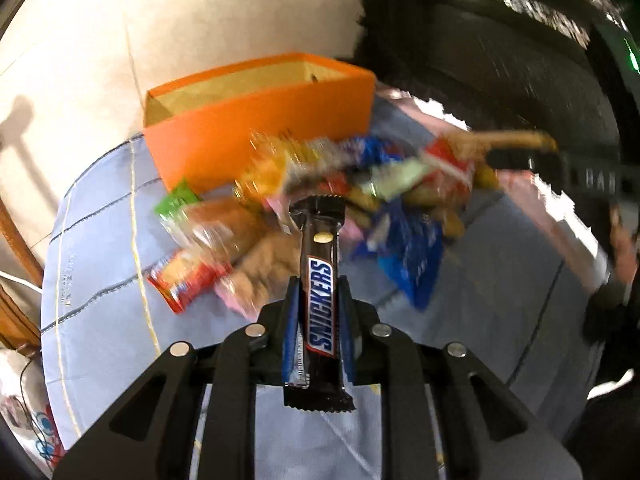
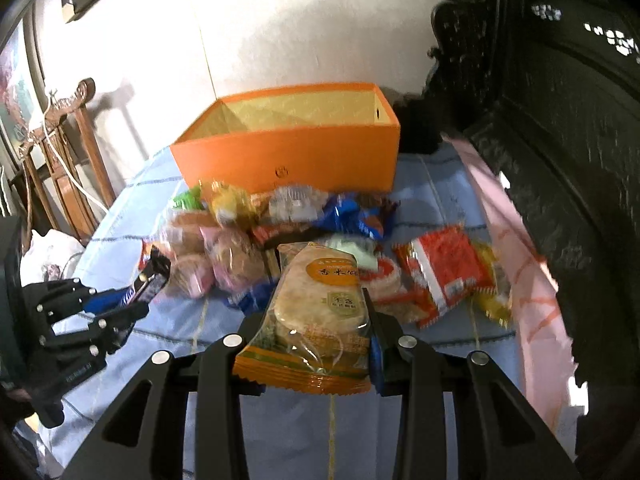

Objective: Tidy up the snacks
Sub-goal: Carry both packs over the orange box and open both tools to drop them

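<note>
Snacks gripped short of the orange box

Left gripper (image 1: 318, 300) clenched a stiff brown-wrapped Snickers bar (image 1: 320, 300) mid-length. Right gripper (image 2: 316, 312) squeezed a crinkly clear-and-orange rice cracker packet (image 2: 316, 304), likely fragile. Both hung before the open orange cardboard box (image 2: 288, 152), above the loose snack pile (image 2: 320, 240) in front of it.

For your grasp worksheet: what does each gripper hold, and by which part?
Left gripper: Snickers bar, pinched across its lower half. Right gripper: rice cracker packet, gripped by its side edges.

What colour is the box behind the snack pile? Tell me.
Orange outside, pale yellow inside; clearest in the right wrist view.
</note>
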A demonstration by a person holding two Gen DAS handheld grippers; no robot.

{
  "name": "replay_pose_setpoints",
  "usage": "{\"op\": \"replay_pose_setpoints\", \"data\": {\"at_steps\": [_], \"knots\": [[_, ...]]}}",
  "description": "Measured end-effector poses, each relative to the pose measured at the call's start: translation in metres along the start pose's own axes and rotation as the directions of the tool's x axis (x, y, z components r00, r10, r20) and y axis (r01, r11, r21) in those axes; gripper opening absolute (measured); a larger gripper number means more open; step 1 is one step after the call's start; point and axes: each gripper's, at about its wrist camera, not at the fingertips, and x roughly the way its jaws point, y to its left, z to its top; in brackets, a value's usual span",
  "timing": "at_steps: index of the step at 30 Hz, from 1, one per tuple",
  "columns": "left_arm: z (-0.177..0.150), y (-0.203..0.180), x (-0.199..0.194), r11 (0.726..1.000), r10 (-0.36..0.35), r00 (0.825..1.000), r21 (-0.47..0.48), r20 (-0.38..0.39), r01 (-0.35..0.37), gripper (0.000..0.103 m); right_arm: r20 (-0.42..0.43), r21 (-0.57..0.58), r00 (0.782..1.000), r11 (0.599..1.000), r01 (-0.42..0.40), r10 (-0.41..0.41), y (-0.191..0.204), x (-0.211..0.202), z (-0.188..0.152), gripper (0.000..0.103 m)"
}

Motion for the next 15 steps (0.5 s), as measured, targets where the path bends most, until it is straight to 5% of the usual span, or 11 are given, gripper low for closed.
{"op": "replay_pose_setpoints", "data": {"at_steps": [8, 15], "knots": [[0.082, 0.029, -0.017, 0.996, 0.090, 0.991, 0.013, 0.096, -0.092, 0.017, 0.142, -0.035, 0.990, 0.999, 0.015, -0.010, 0.003, -0.003, 0.079, 0.036], [0.161, 0.057, 0.020, 0.985, 0.172, 0.977, 0.008, 0.123, -0.174, 0.017, 0.187, -0.059, 0.982, 0.998, 0.029, -0.017, 0.002, 0.040, 0.156, 0.036]]}}
